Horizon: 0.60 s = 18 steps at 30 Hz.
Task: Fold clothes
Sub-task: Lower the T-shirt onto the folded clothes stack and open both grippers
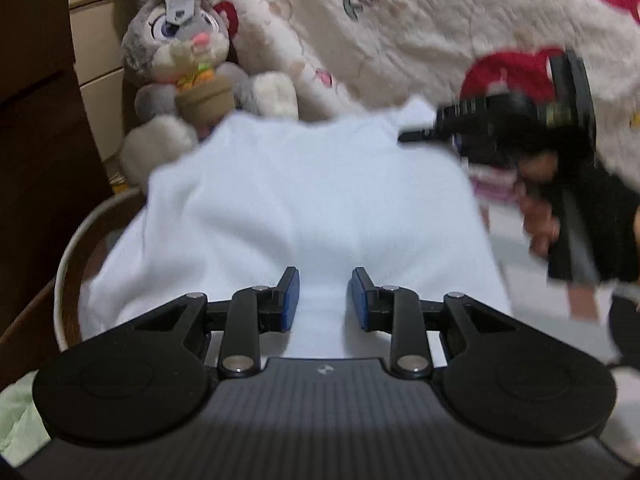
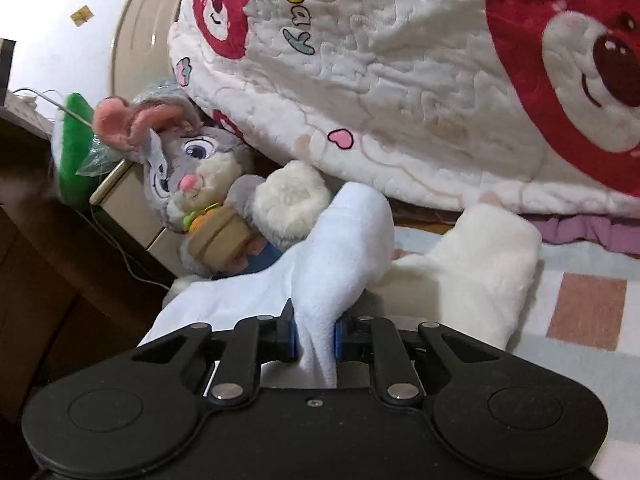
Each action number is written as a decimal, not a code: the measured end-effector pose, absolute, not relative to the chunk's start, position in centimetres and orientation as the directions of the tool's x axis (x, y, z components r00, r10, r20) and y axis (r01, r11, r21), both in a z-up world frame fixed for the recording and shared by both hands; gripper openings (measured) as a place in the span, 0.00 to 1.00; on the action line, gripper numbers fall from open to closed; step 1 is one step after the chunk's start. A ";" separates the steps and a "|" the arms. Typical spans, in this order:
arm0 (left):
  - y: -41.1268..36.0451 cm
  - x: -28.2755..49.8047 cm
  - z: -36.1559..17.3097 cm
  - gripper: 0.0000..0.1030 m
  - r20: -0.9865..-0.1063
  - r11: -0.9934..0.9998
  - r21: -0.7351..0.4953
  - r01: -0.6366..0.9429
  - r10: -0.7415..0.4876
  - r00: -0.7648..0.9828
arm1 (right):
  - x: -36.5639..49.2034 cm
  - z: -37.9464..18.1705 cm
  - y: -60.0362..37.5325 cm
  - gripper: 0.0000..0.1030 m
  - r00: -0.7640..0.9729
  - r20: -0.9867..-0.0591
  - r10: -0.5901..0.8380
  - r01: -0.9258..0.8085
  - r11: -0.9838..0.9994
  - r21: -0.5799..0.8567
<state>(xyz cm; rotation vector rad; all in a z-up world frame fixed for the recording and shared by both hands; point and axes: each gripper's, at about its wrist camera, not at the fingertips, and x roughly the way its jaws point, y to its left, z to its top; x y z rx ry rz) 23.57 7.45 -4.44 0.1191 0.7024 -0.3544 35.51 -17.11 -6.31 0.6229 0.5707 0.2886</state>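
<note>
Garment: we find a soft white fleece garment (image 1: 304, 208) filling the centre of the left wrist view, blurred at its far edge; in the right wrist view the same garment (image 2: 340, 248) rises in a bunched fold from the lower centre toward the middle of the frame.
Left gripper: the black left gripper (image 1: 325, 300) sits at the lower centre of its own view; its blue pads (image 1: 291, 300) stand apart with white fabric lying in the gap; we cannot tell whether they press on it.
Right gripper: the black right gripper (image 2: 315, 338) sits at the lower centre of its own view; its blue pads (image 2: 338, 334) pinch a ridge of the garment from both sides; in the left wrist view it appears blurred at the right edge (image 1: 424, 128), touching the garment's far right corner, with the person's fingers (image 1: 540, 220) on its handle.
Surroundings: a grey plush rabbit (image 2: 192, 176) holding a tan pot lies at left of centre, just beside the garment; a white quilted blanket with red bear faces (image 2: 400, 72) spans the upper right; a pale checked bed sheet (image 2: 584, 304) shows at lower right.
</note>
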 end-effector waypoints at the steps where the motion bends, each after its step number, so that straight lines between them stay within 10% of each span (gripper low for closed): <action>1: 7.7 23.2 -4.7 0.26 -0.652 0.935 -0.018 0.354 -0.280 0.705 | 35.3 -6.5 -17.1 0.18 0.808 -0.412 0.422 -0.096 0.783 0.614; 8: 9.7 24.2 -3.3 0.27 -0.763 0.940 -0.142 0.312 -0.305 0.570 | 35.2 -5.1 -15.7 0.22 0.825 -0.454 0.336 -0.109 0.883 0.456; 11: 9.7 23.9 -0.6 0.30 -0.732 0.931 -0.085 0.356 -0.301 0.611 | 34.6 -4.2 -14.1 0.41 0.864 -0.466 0.191 -0.071 0.962 0.263; 18: 9.9 28.4 1.1 0.39 -0.666 0.957 -0.119 0.266 -0.276 0.694 | 28.1 -1.3 -14.9 0.45 0.938 -0.273 0.213 -0.130 0.947 0.292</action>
